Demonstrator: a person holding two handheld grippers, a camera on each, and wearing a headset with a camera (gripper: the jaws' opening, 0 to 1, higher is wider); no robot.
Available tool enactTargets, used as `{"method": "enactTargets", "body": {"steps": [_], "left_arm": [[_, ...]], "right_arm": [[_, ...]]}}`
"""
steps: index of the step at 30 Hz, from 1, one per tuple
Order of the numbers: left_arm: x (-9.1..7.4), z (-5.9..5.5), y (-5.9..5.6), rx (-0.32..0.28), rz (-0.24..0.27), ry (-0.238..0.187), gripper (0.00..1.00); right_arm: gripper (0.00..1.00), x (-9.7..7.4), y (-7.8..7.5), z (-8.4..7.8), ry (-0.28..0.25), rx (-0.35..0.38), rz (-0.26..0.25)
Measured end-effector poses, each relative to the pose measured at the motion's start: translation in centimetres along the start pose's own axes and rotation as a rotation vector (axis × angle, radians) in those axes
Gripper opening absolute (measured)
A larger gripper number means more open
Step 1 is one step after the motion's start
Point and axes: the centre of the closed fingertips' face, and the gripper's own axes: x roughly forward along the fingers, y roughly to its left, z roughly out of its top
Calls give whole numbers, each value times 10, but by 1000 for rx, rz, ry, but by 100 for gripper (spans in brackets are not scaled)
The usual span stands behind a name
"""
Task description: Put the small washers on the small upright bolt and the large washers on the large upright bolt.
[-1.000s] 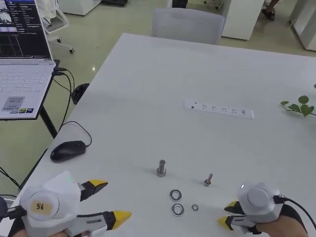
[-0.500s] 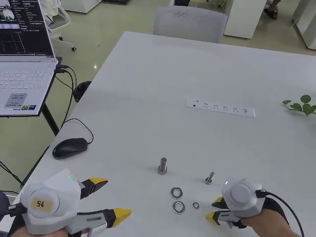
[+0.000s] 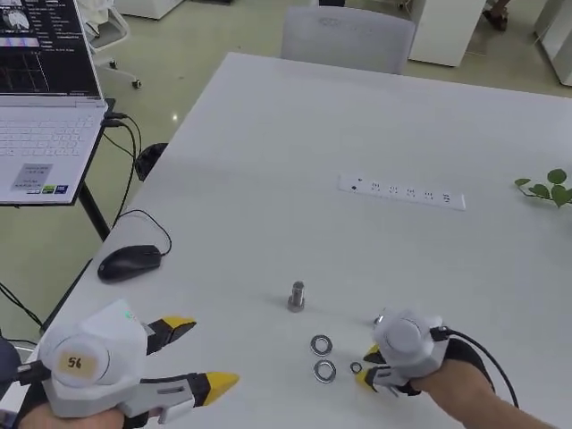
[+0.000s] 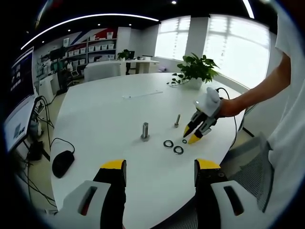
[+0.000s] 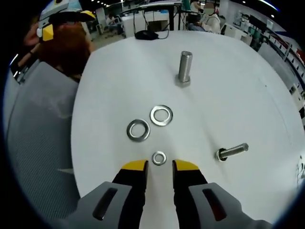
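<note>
Your right claw (image 5: 159, 167), jaws a little apart, hangs low with the small washer (image 5: 159, 158) just ahead of its tips, likely squared up to pinch it; small bolt (image 5: 232, 152) off right.

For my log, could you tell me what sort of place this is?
Probably an open-plan office: a laptop, a power strip on the white table, an office chair beyond it.

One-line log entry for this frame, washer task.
right gripper: open, just short of small washer | left gripper: open, near table edge | large washers: two, flat on table | large bolt, small bolt: bare
</note>
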Motion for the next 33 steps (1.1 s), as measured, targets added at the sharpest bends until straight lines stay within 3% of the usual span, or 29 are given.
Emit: {"method": "enactTargets", "body": {"steps": [13,27,33], "left_arm": [[1,2,-1,3,-5,-2,57],[3,3,-3,5,-11,-6,57],[3,3,-3,6,-13,-8,57]], "right_arm": [[20,5,-1,0,102,-138,15],[15,7,4,1,128,-222,33],[15,7,4,1,125,-213,32]]}}
